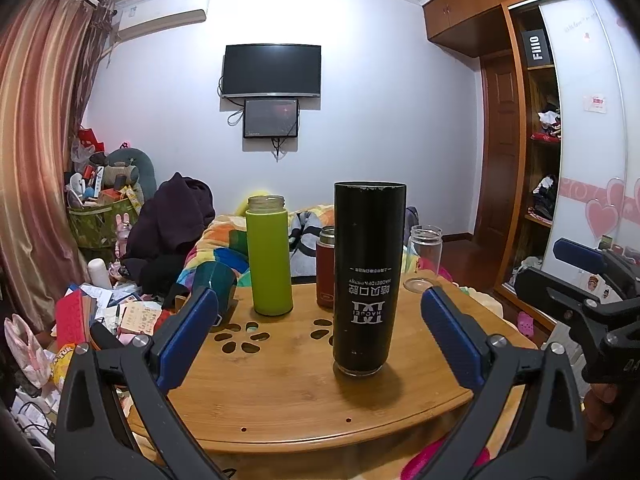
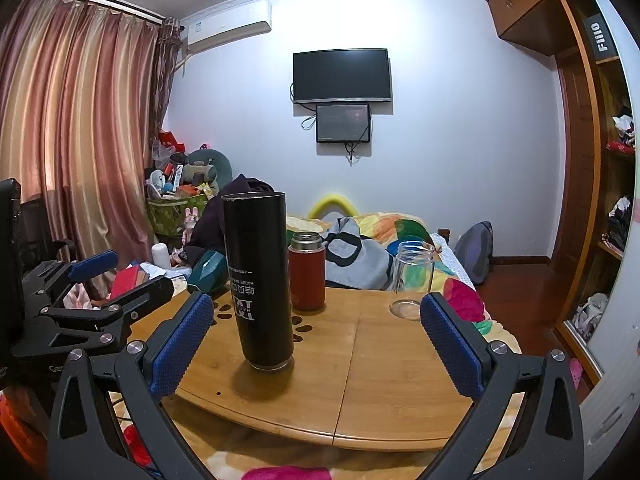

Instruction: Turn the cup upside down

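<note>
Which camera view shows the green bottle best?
The left wrist view shows it best: the green bottle stands whole and upright on the wooden table, behind and left of the black cup. In the right wrist view it cannot be seen.

Bamboo table carries a green bottle, red thermos, clear glass jar, all upright. Teal cup at far left edge. TV on wall, curtains left.

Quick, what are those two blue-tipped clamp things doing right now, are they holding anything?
Left gripper: open, holding nothing; the black cup stands free on the table.
Right gripper: open, holding nothing.
</note>
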Motion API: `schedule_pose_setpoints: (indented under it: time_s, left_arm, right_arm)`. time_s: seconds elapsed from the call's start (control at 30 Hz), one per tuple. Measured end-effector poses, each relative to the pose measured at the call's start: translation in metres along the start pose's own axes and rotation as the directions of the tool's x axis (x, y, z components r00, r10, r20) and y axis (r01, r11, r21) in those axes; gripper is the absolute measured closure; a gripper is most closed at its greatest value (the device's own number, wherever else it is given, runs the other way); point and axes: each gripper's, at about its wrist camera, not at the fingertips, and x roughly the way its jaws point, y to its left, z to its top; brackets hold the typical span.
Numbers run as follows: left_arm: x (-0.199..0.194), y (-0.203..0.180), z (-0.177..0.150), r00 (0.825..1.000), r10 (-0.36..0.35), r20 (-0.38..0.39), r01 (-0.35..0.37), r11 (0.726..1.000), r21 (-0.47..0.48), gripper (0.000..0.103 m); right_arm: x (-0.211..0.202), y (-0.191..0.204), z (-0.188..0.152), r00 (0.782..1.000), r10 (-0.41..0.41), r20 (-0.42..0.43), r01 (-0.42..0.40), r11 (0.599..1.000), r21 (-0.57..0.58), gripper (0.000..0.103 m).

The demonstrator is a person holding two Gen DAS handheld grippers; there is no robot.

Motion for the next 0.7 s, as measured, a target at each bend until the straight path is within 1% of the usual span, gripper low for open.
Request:
schedule_pose_setpoints:
  time_s: [0.7]
  left_arm:
    - [-0.0071, 0.0027, 0.0004, 1.000, 0.018, 0.022, -0.018, 1.000, -0.003, 0.000]
  right_arm:
    - [-0.0007, 0.0000, -0.0008, 1.000, -0.006, 0.004, 0.006, 1.000, 0.006, 0.000]
